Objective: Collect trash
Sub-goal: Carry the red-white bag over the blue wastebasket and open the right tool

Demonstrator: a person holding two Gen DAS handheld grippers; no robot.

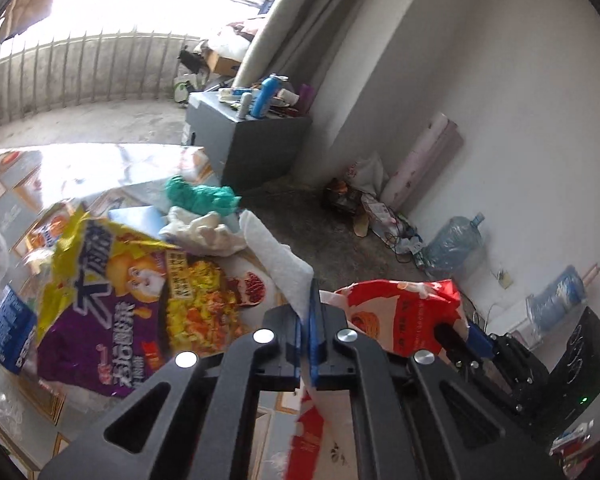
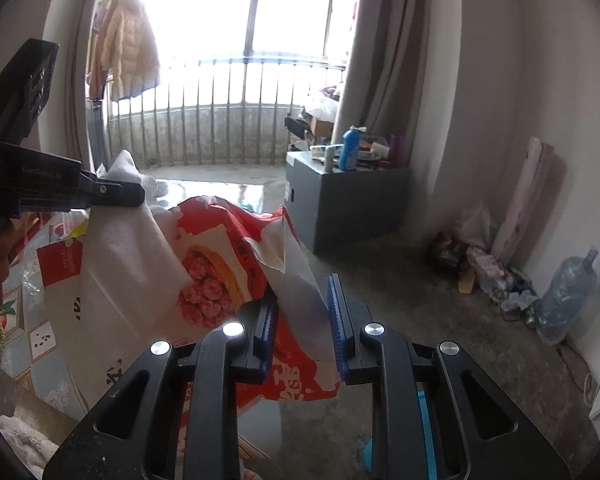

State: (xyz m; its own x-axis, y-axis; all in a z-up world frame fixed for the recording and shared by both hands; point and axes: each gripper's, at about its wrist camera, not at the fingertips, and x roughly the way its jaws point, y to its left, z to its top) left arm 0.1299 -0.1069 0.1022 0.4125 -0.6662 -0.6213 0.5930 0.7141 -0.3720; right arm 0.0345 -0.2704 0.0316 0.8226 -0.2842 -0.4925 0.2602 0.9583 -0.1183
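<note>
Bare concrete floor (image 2: 400, 280) runs to a grey cabinet (image 2: 352, 204) topped with bottles. Left gripper (image 1: 309, 312) pinches a white tissue (image 1: 278, 258) and the red-and-white bag (image 2: 220, 264); right gripper (image 2: 302, 312) stands half open around the bag's far edge.

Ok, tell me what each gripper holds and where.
Left gripper: shut on the white paper towel, at its lower end. Right gripper: open around the red bag rim.
</note>
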